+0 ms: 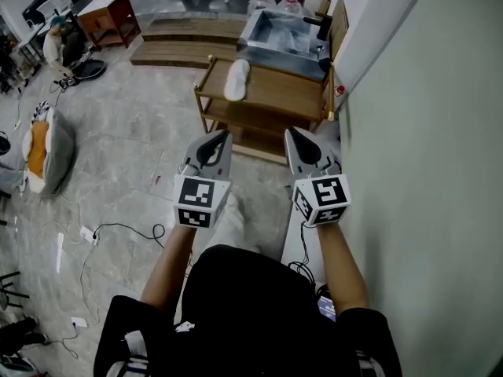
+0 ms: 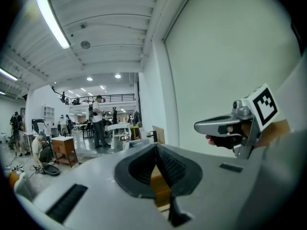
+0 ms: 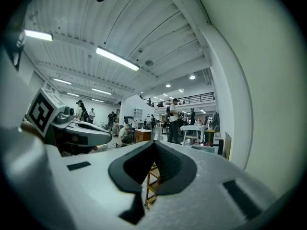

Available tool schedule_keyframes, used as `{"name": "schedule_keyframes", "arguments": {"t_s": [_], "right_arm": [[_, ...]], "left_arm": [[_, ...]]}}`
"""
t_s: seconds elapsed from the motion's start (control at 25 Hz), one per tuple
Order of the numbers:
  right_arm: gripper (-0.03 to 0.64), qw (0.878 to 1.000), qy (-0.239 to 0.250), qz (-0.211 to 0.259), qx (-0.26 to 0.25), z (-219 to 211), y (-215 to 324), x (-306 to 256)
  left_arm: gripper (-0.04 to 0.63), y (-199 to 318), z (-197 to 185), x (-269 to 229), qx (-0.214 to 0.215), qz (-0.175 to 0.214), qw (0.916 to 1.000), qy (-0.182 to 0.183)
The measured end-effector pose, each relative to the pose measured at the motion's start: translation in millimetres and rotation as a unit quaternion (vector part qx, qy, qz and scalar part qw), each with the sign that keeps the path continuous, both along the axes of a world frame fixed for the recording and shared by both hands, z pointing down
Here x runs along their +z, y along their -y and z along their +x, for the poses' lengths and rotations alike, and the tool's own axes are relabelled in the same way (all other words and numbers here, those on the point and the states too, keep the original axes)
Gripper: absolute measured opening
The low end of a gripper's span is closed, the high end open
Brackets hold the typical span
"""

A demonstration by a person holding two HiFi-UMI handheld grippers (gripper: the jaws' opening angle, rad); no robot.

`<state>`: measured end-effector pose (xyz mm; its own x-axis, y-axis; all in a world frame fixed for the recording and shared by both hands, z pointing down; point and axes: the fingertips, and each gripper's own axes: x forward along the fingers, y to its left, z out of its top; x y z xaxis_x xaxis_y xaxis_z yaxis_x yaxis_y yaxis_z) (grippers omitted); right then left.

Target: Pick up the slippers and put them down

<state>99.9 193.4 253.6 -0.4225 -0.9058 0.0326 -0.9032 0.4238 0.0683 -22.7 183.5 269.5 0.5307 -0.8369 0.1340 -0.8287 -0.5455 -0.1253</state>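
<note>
count first: 2 grippers up, 1 per hand, and 1 white slipper (image 1: 236, 79) in sight. it lies flat on the top shelf of the wooden rack (image 1: 277, 93), at 12 o'clock from both grippers and well apart from them. it sits toward the rack's 9 o'clock end, with nothing touching it.

behind the rack, further toward 12 o'clock, sits 1 metal basin (image 1: 271, 30), with 2 clear water bottles (image 1: 262, 2) beyond it. there's a pale shape (image 1: 229, 220) on the floor (image 1: 134, 155) at 6 o'clock of the left gripper, and i can't tell what it is.

for writing, the only print i can make out is the black-and-white square markers: 1 cube (image 1: 196, 199) on the left gripper, 1 cube (image 1: 324, 197) on the right.

now the pose. both forearms are stretched forward, side by side. the left gripper (image 1: 222, 135) and right gripper (image 1: 292, 132) are held about level, noses toward the rack. the right one rides close to the pale wall (image 1: 424, 132) at its 3 o'clock.

on the left, the jaws are pressed together with nothing between them. on the right it's the same, pads meeting and empty. from the left gripper view, the right gripper shows at 3 o'clock with a hand wrapped round its grip.
</note>
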Motion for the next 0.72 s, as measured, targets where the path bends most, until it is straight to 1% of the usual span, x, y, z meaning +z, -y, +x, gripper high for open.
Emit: {"name": "schedule_keyframes", "arguments": {"t_s": [0.36,0.72], "right_arm": [[-0.011,1.000,-0.007,-0.005,-0.001,-2.4,47.0,5.7],[-0.011,1.000,-0.011,-0.019,0.005,-1.7,124.8,15.2]], "left_arm": [[0.005,49.3,-2.1,4.1,-0.001,-0.006,0.9999,-0.009],[0.005,126.8,-0.1,13.3,0.002,-0.019,0.9997,-0.014]]}}
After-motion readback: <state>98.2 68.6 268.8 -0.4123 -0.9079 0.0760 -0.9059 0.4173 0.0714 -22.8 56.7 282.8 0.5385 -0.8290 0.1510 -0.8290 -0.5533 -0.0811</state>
